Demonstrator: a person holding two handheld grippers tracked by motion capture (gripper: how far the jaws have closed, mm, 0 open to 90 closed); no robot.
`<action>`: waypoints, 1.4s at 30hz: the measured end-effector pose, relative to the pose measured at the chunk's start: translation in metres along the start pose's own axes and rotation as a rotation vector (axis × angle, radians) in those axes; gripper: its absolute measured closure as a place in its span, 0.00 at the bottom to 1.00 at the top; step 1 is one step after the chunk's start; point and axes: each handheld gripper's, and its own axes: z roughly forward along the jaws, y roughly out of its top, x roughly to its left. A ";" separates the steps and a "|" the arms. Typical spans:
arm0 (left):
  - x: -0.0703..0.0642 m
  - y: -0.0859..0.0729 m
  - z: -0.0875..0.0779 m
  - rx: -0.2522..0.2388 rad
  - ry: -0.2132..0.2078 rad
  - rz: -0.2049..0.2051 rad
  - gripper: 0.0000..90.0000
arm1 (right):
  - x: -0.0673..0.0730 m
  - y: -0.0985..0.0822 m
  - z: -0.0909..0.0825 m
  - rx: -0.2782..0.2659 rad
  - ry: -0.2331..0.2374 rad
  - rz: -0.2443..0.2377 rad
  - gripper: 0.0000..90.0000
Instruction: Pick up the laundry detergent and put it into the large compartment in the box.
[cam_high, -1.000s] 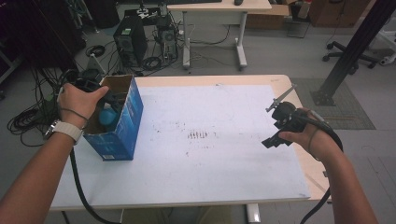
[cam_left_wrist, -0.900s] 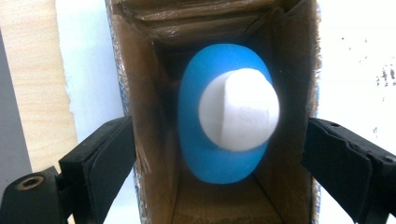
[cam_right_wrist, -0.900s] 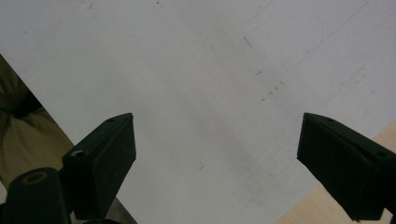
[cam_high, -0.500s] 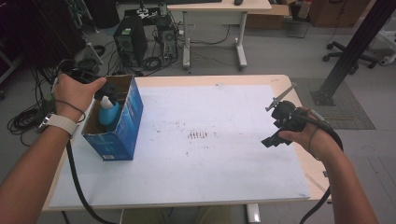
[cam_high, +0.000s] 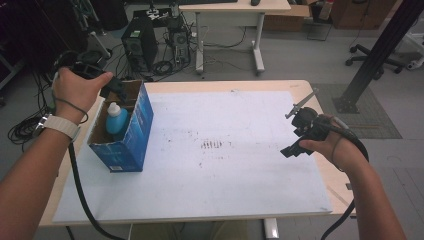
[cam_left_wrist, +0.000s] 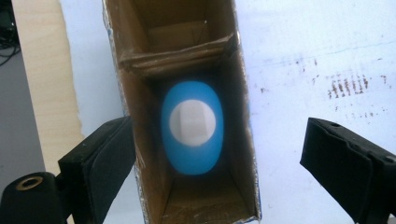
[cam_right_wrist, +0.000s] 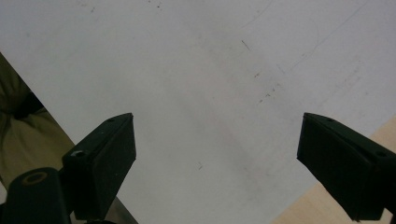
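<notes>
A: What's in the box (cam_high: 131, 131)?

B: One blue bottle (cam_high: 116, 119) with a white cap, standing upright in the near part of it. From the left gripper view the bottle (cam_left_wrist: 192, 127) sits below a cardboard flap that crosses the box (cam_left_wrist: 243, 93), and the space beyond the flap looks bare. The top is open.

A: Where does the box stand?

B: On the left side of the table (cam_high: 280, 85), on the white sheet (cam_high: 225, 190), close to the table's left edge. Its long side runs away from the person.

A: How much room is there around it?

B: Plenty to its right: the sheet is bare across the middle except for some small dark marks (cam_high: 213, 145). To its left there is only a narrow strip of table before the edge.

A: And the left gripper (cam_high: 111, 86)?

B: It hangs over the far end of the box, above the bottle, pointing down. Its jaws stand wide apart, one over each side of the box, and they hold and touch nothing.

A: The right gripper (cam_high: 295, 145)?

B: It hovers over the right part of the sheet, near the table's right edge, well apart from the box. Its jaws are spread wide too, with nothing between them but the sheet (cam_right_wrist: 196, 84) below.
</notes>
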 end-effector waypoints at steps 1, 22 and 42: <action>-0.001 0.001 -0.004 -0.005 0.005 0.003 0.12 | 0.000 0.000 0.000 0.000 -0.002 0.000 0.13; -0.042 0.005 -0.027 -0.040 -0.007 0.215 0.12 | 0.001 0.002 -0.001 -0.003 0.000 -0.001 0.13; -0.105 -0.005 -0.023 -0.046 -0.081 0.494 0.10 | 0.001 0.002 0.003 0.002 0.007 -0.002 0.13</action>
